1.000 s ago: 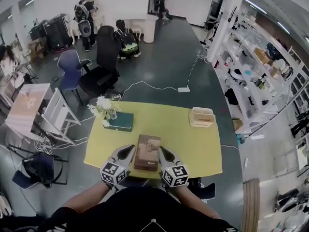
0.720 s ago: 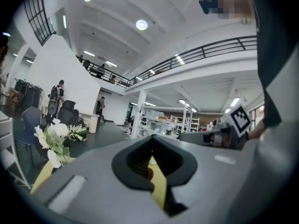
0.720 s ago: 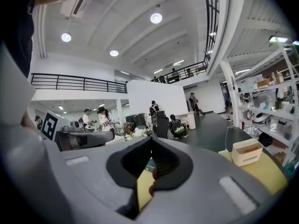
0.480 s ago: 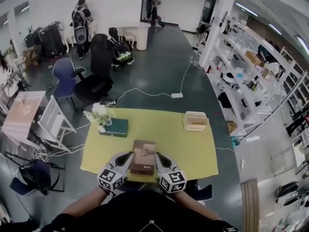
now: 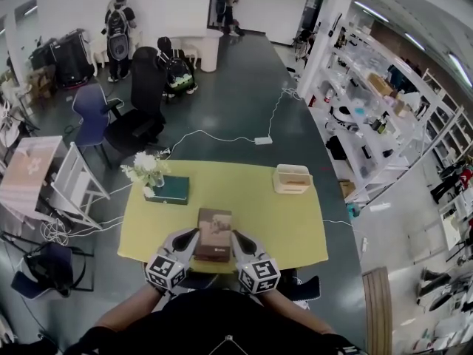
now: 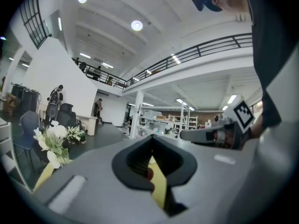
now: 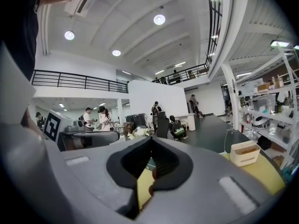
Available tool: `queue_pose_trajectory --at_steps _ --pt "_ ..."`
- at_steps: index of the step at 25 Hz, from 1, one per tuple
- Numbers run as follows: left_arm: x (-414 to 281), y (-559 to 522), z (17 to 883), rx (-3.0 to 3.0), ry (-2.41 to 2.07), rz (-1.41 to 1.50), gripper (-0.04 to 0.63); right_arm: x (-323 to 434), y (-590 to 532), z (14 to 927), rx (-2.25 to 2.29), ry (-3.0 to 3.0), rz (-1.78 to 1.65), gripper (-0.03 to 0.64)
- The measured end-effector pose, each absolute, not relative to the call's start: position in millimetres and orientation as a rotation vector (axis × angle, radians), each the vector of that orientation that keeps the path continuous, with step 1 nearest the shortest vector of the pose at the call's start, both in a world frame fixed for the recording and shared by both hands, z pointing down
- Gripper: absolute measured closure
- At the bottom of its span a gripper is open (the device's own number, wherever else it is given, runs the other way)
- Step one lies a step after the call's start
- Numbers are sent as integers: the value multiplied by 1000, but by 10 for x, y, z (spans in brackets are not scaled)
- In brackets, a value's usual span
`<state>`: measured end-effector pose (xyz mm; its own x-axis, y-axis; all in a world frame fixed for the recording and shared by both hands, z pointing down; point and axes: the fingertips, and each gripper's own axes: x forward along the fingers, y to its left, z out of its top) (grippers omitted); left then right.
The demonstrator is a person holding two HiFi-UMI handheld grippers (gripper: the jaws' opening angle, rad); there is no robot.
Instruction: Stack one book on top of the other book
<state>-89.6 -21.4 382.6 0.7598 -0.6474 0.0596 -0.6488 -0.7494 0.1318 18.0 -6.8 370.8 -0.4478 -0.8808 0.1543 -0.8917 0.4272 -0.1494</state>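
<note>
Not stacked: flanking brown book [image 5: 213, 233] with left gripper [image 5: 191, 237] and right gripper [image 5: 238, 239], both clamped shut, empty; green book [image 5: 168, 189] apart at ten o'clock.

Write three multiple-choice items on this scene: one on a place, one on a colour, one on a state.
1. The green book lies: A on a shelf; B beside the flowers; C on the floor.
2. The table is: A yellow; B white; C red.
3. The left hand-held gripper has its jaws: A wide open; B round a cup; C shut.
Answers: B, both share the far left corner; A, its top is yellow; C, they are closed together.
</note>
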Motion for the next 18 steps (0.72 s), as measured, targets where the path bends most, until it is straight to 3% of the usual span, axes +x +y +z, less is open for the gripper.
queue_pose_trajectory --at_steps 18 --pt "-942 -188 3907 2807 -1030 28 589 96 -53 3828 1627 -2587 351 614"
